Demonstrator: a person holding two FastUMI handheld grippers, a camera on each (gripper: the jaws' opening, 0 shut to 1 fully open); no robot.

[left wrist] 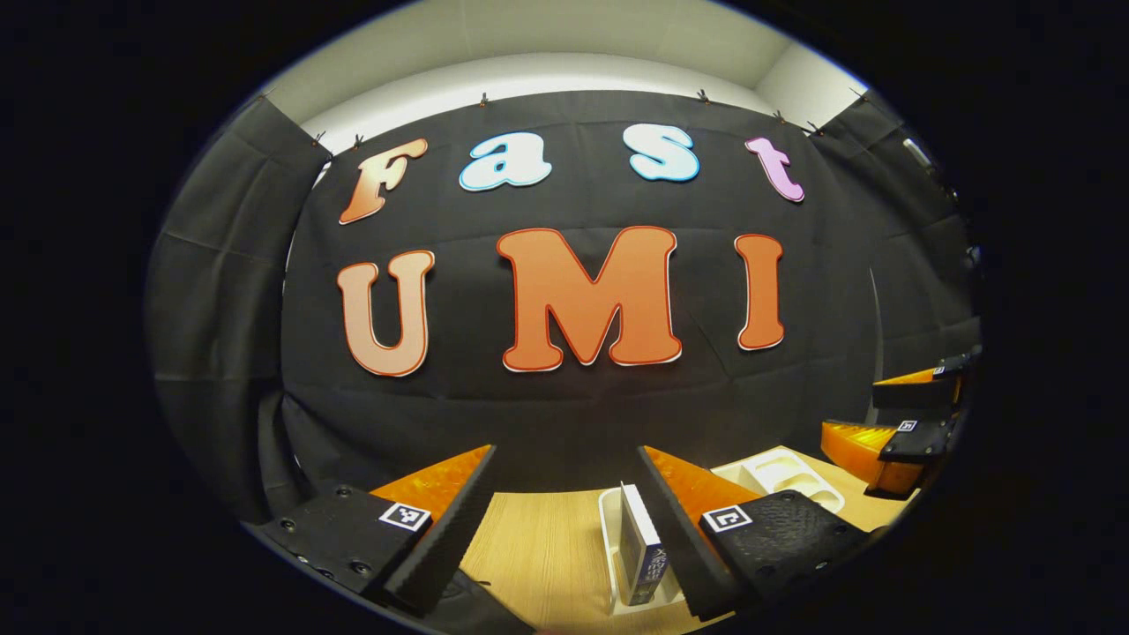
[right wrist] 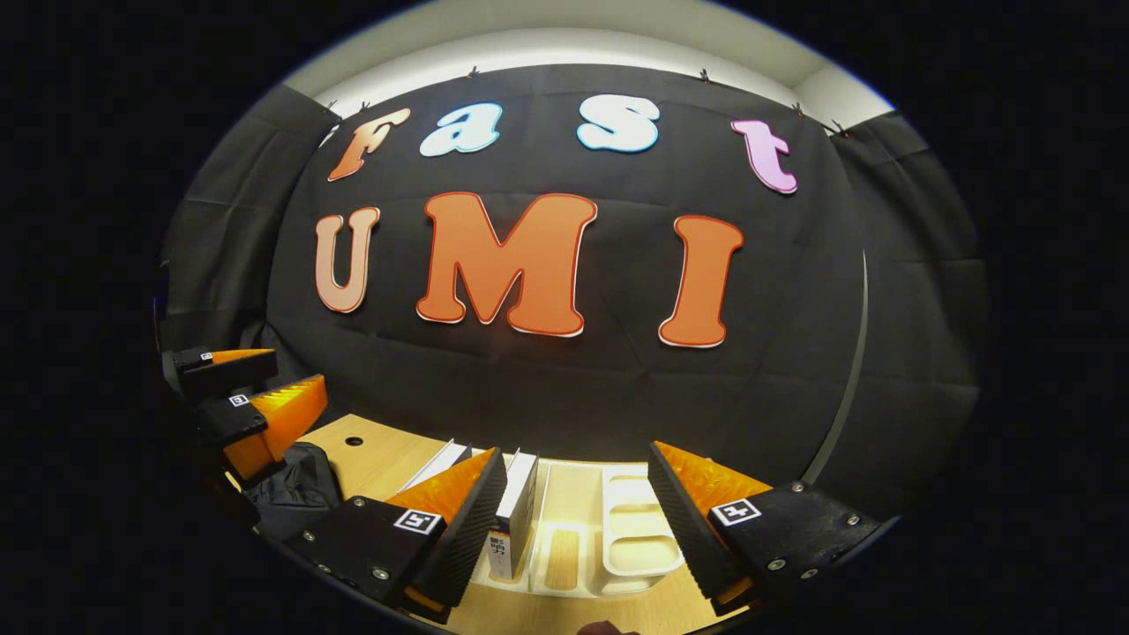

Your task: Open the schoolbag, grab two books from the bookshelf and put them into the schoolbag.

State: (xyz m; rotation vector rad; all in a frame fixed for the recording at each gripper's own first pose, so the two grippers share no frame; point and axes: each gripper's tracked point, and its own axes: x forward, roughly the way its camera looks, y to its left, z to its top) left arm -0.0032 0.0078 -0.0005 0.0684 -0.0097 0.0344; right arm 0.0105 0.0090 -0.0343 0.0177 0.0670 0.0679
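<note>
Both hand-held grippers are being held above the desk (right wrist: 388,454), facing the booth wall. The left hand-held gripper (left wrist: 564,494) is being kept wide open, gripping nothing; a book (left wrist: 639,542) is standing upright in the white rack (left wrist: 609,538) just inside its right finger. The right hand-held gripper (right wrist: 573,498) is likewise being kept wide open and empty over the rack (right wrist: 617,529), with a book (right wrist: 512,516) just beside its left finger. The dark schoolbag (right wrist: 295,485) is lying on the desk, left of the rack.

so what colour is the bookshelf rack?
The bookshelf rack is white or cream plastic, standing on a light wood table. Best seen in the right gripper view.
</note>
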